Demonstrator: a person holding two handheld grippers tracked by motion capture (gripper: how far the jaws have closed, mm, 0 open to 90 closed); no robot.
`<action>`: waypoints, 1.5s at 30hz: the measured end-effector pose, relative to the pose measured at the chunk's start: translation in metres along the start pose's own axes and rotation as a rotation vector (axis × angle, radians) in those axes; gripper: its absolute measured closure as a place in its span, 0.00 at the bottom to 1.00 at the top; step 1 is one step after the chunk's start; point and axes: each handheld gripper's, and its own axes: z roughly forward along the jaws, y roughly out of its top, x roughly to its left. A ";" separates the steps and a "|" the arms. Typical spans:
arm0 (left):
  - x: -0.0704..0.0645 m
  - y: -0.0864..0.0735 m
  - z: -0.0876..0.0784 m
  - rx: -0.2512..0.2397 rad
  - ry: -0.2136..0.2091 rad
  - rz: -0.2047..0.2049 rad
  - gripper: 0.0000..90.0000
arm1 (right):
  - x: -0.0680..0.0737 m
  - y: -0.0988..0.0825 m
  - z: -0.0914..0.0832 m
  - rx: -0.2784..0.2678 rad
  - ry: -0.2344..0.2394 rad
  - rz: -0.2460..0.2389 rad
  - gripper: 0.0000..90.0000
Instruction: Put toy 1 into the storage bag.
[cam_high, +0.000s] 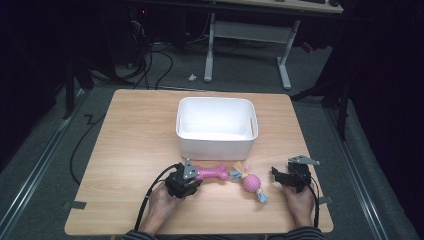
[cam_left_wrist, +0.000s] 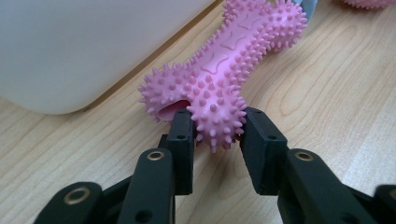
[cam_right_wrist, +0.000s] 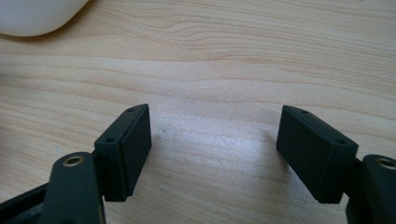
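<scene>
From the high view, a pale wooden counter (cam_high: 130, 140) carries a white plastic bin (cam_high: 216, 127) at its middle. In front of the bin lies a pink spiky bone toy (cam_high: 212, 173), end to end with a rope toy (cam_high: 250, 183) bearing a pink ball. The left claw (cam_high: 192, 181) meets the bone's left knob; the right claw (cam_high: 276, 176) rests apart, near the counter's right edge.

In the left gripper view, the left claw (cam_left_wrist: 215, 137) pinches one knobbed end of the bone toy (cam_left_wrist: 224, 70), pads pressing its nubs. It looks like soft, light rubber, likely springy and grippy; the narrow waist may offer a steadier hold. The bin's smooth wall (cam_left_wrist: 84, 42) stands just beside.

In the right gripper view, the right claw (cam_right_wrist: 212, 144) gapes wide over bare woodgrain, holding nothing.
</scene>
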 end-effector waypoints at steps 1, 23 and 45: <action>0.000 0.001 -0.001 0.001 0.002 0.004 0.74 | 0.000 0.000 0.000 0.000 0.000 0.000 0.29; 0.008 0.008 -0.042 -0.063 -0.047 -0.020 0.74 | 0.000 0.000 0.000 0.000 0.000 0.000 0.29; 0.020 0.027 -0.077 -0.115 -0.065 -0.030 0.74 | 0.000 0.000 0.000 0.000 0.001 0.001 0.29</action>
